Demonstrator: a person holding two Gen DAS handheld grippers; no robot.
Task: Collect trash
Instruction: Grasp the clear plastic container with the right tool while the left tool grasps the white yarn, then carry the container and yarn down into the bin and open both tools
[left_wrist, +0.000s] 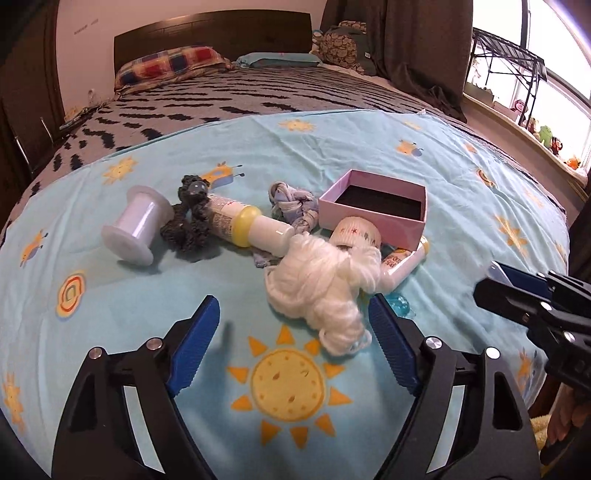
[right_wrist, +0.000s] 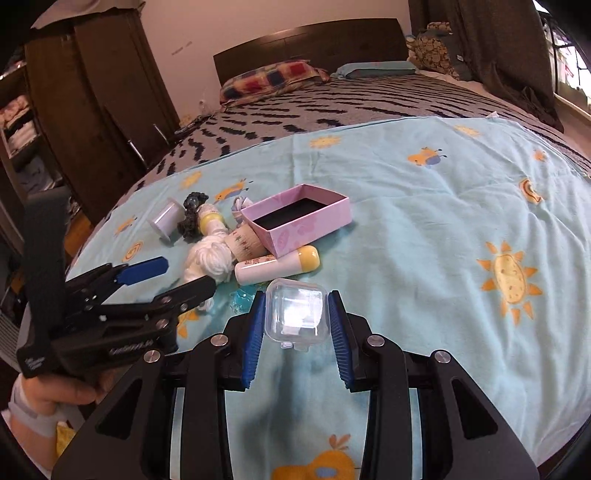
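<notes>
Your right gripper (right_wrist: 297, 317) clamps clear plastic case (right_wrist: 295, 314); your left gripper (left_wrist: 295, 347) gapes wide, empty, beside white yarn (left_wrist: 325, 288) on bed (left_wrist: 461, 206).

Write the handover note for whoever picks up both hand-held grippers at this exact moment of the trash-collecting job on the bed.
Right hand-held gripper: shut on the small clear plastic case, held just above the blue sheet.
Left hand-held gripper: open, holding nothing, its jaws beside the white yarn bundle.
Still on the sheet: thread spool, dark crocheted piece, two white tubes with yellow caps, patterned tape roll, open pink box.
Done: the case is picked up.
Left: drop it off; no bin shows in either view. Then clear the pile, probably yarn first.
</notes>
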